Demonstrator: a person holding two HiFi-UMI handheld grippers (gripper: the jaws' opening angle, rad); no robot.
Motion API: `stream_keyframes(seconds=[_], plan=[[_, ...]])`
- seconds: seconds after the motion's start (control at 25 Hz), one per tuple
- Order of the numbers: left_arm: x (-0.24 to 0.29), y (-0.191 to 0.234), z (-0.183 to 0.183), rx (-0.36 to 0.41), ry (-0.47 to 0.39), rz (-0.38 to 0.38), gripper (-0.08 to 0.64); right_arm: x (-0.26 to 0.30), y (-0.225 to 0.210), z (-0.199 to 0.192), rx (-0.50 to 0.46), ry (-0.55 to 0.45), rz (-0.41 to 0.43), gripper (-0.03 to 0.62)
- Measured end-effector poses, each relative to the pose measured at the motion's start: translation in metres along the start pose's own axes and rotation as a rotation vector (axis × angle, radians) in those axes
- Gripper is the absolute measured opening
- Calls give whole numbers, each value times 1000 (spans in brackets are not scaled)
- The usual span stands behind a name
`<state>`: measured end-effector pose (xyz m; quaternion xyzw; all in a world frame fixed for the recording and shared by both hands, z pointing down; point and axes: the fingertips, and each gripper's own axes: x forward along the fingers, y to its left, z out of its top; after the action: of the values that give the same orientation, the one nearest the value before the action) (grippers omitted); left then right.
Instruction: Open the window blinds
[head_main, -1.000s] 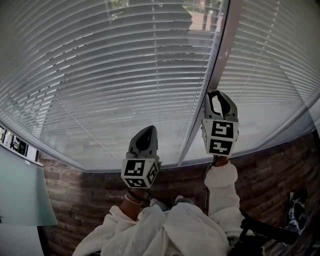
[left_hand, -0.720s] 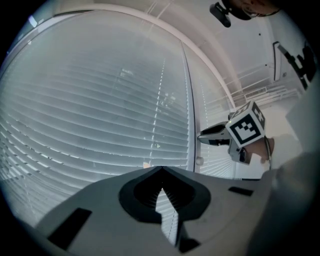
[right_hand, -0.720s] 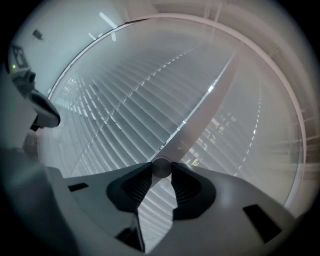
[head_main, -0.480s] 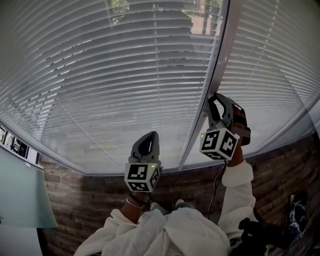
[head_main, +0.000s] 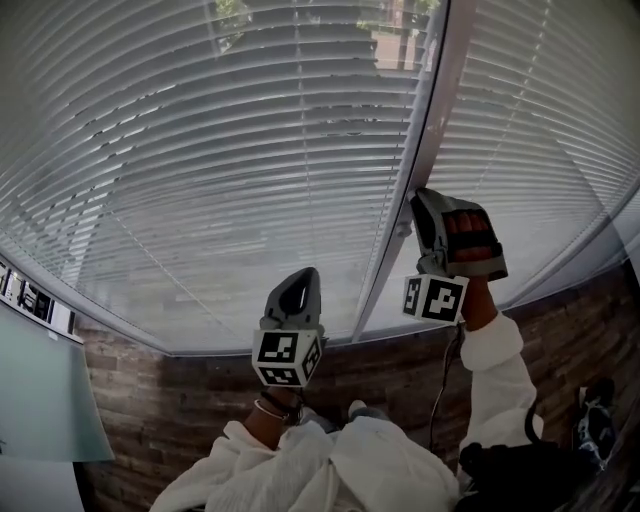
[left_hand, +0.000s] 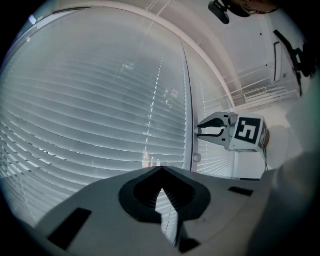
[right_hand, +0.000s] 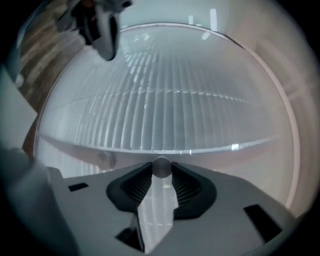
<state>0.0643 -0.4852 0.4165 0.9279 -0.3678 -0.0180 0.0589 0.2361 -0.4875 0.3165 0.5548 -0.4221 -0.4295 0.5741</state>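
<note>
Held left gripper (head_main: 299, 273) at 6 o'clock in the head view, jaws pressed together on nothing. Held right gripper (head_main: 422, 203) at 3 o'clock, turned on its side, jaws clamped on a small round grey knob (right_hand: 161, 167). Reached forward with both white-sleeved arms (head_main: 495, 355).

Looks like an office — wide slatted blinds (head_main: 250, 150) and wood-plank floor (head_main: 150, 400).

White window frame (head_main: 432, 130): vertical post at 1 o'clock, splitting a window wall that runs from 9 to 3 o'clock. Flat grey daylight coming in. Green tree (head_main: 230, 12) and reddish building (head_main: 392, 38) outside at 12 o'clock. Brown wood-plank floor (head_main: 190, 375) from 4 to 8 o'clock. Pale grey-green flat panel (head_main: 40, 390) at 8 o'clock.
</note>
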Motion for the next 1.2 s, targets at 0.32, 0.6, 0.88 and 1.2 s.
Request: stream_keyframes(seconds=[0.32, 0.6, 0.88, 1.2], plan=[[6, 3, 1, -23, -3, -13, 0, -2, 5, -15, 1967, -158, 219, 186], [15, -9, 1, -11, -8, -64, 0, -2, -18, -18, 2338, -203, 126, 183], [19, -1, 2, -20, -16, -76, 0, 4, -8, -15, 2473, -148, 91, 135], [18, 6, -4, -35, -6, -85, 0, 5, -9, -16, 2323, -156, 71, 130]])
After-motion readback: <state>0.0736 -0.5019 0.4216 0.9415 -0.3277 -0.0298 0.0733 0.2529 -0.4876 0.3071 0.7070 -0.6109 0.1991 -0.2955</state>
